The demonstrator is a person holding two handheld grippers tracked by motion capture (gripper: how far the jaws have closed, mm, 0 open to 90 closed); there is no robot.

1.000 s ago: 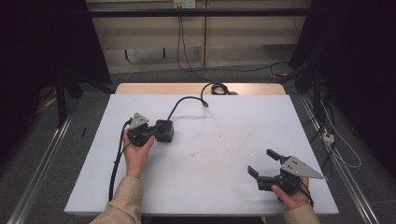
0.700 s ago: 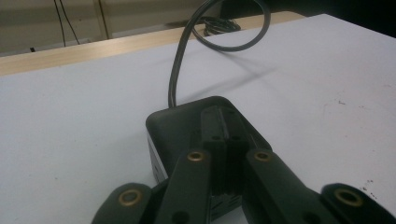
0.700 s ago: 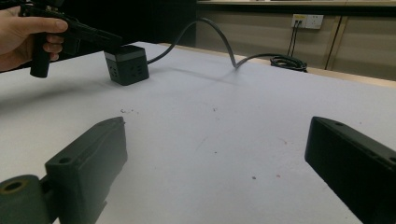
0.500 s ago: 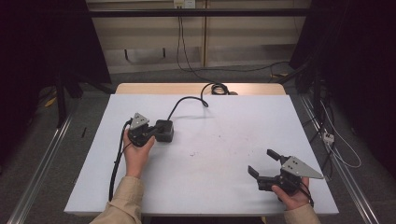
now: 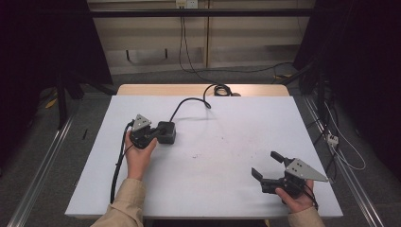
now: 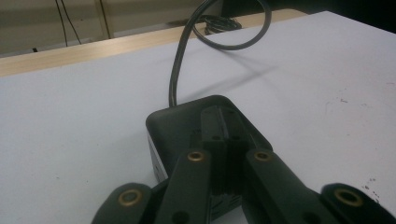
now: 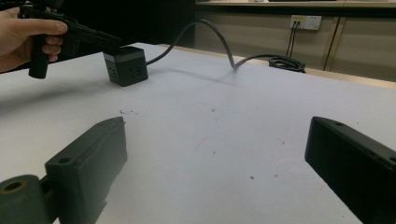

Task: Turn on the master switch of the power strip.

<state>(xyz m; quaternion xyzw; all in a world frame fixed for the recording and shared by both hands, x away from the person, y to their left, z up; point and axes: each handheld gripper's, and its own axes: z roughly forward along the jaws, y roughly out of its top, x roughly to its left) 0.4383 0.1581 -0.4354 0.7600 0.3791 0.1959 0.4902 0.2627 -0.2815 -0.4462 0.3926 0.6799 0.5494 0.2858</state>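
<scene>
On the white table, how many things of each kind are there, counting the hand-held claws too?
Hand-held claws: 2, the left claw and the right claw
Black cube power block: 1
Black cable running from the block: 1
Total: 4

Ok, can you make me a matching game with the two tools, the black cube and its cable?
Things:
1. left tool
2. right tool
3. cube
4. cable

States:
A. jaws wide apart, nothing between them
B. runs to a coil at the table's far edge
C. jaws shut, resting on the cube's top
D. sits on the white table, sockets in its side

Pairs: 1-C, 2-A, 3-D, 4-B
</scene>
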